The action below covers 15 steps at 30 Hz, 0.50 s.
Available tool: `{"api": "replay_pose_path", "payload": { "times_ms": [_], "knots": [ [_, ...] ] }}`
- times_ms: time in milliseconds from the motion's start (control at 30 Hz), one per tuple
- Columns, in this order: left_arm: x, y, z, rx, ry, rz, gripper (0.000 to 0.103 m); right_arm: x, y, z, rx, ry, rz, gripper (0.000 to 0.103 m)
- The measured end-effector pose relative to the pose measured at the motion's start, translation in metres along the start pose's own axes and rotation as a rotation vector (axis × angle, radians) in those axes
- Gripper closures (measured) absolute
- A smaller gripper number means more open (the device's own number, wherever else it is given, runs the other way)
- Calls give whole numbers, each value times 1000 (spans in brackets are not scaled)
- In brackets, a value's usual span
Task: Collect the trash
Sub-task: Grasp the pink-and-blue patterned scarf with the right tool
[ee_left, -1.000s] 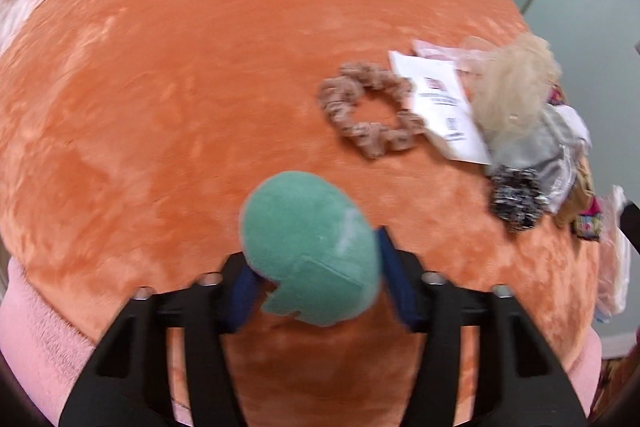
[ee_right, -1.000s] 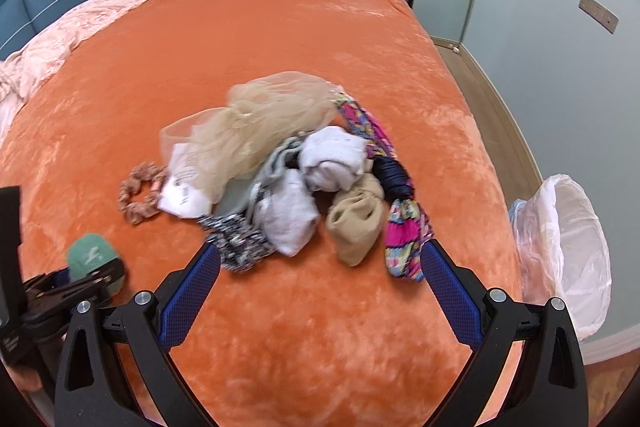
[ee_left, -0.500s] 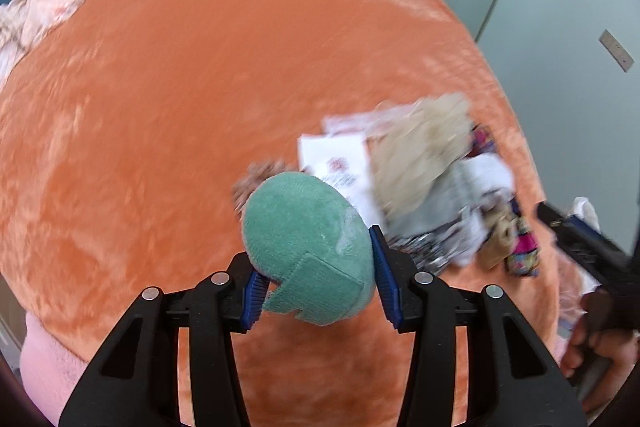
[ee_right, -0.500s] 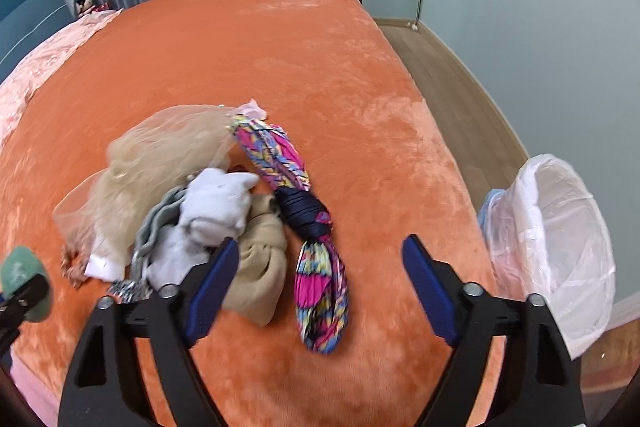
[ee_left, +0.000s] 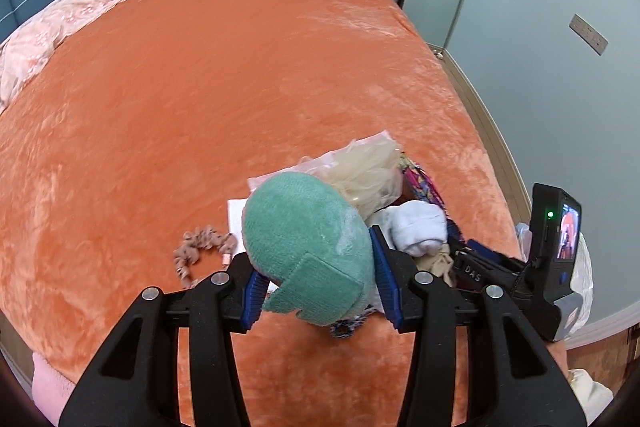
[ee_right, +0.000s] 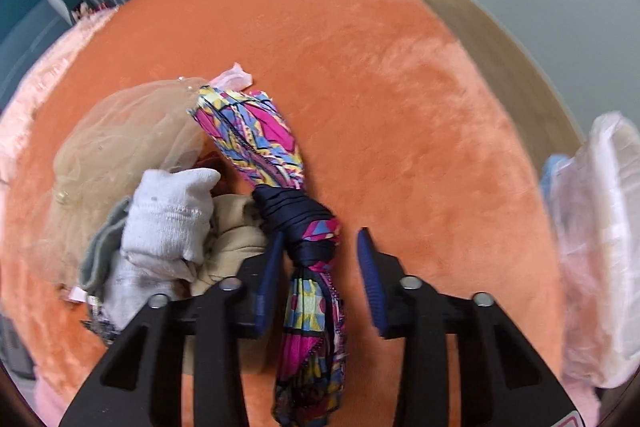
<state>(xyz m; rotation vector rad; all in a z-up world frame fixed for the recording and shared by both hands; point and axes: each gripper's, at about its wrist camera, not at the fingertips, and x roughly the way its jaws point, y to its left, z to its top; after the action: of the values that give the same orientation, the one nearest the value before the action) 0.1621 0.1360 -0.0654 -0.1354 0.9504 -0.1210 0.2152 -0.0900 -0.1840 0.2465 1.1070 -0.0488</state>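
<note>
right gripper [ee_right: 320, 267] jaws closing, not yet clamped, astride knotted scarf [ee_right: 298, 223], lengthwise up frame; left gripper [ee_left: 316, 275] clamped green cloth [ee_left: 308, 243].

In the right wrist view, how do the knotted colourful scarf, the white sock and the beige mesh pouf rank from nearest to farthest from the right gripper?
1. Knotted colourful scarf: between the jaws of the right gripper.
2. White sock: left of the scarf.
3. Beige mesh pouf: upper left, behind the sock.

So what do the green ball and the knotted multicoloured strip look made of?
Green ball: soft knit or terry cloth, matte, with visible loop texture and a stitched patch; probably a rolled sock. Multicoloured strip: thin woven fabric, slightly glossy, printed pattern, folds gathered into a dark knot.
</note>
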Motion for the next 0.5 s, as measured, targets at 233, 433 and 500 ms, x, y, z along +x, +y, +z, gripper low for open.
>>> {"api": "replay_pose_path", "payload": {
  "times_ms": [233, 433, 500],
  "knots": [
    [-10, -35, 5, 58, -20, -13, 58, -39, -4, 2, 2, -85, 30, 81],
    [-33, -80, 7, 127, -64, -51, 58, -110, -29, 6, 50, -213, 56, 81],
    [-43, -102, 7, 159, -83, -74, 58, -136, -40, 5, 65, -257, 48, 81]
  ]
}}
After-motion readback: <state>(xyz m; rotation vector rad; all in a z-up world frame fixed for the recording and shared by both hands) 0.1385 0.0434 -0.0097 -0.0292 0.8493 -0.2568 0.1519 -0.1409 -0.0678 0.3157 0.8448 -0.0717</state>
